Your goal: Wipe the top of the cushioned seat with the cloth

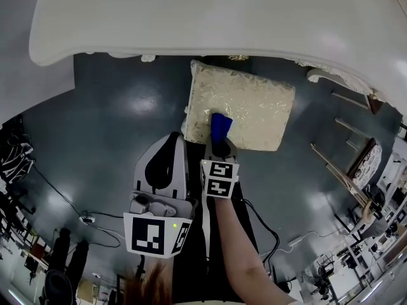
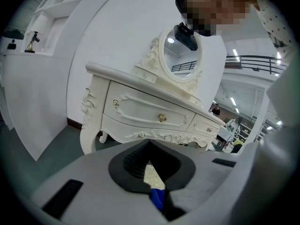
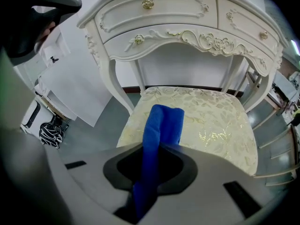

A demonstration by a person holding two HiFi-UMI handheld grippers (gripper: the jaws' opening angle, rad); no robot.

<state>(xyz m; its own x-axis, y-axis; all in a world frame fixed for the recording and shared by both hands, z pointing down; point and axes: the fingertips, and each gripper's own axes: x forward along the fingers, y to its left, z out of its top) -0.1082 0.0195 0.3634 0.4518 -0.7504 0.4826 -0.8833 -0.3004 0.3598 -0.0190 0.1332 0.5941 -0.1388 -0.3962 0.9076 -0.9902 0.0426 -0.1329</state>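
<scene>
Right gripper [image 3: 151, 175] clamps the cloth [image 3: 162, 123] over the cushioned seat [image 3: 213, 125] near-left, ready to wipe; left gripper [image 2: 152, 175], closed and empty, is parked clear.

The blue cloth [image 3: 161, 123] at centre frame is showing a soft, matt weave, while the cushioned seat [image 3: 211, 125] behind it is glinting with shiny gold leaf patterns in cream brocade. Across the top of the frame, the dressing table [image 3: 187, 13] is showing smooth white-painted carving and brass-coloured metal knobs [image 3: 148, 3], and the dark floor [image 1: 114, 107] is gleaming glossily under reflected lamps.
</scene>
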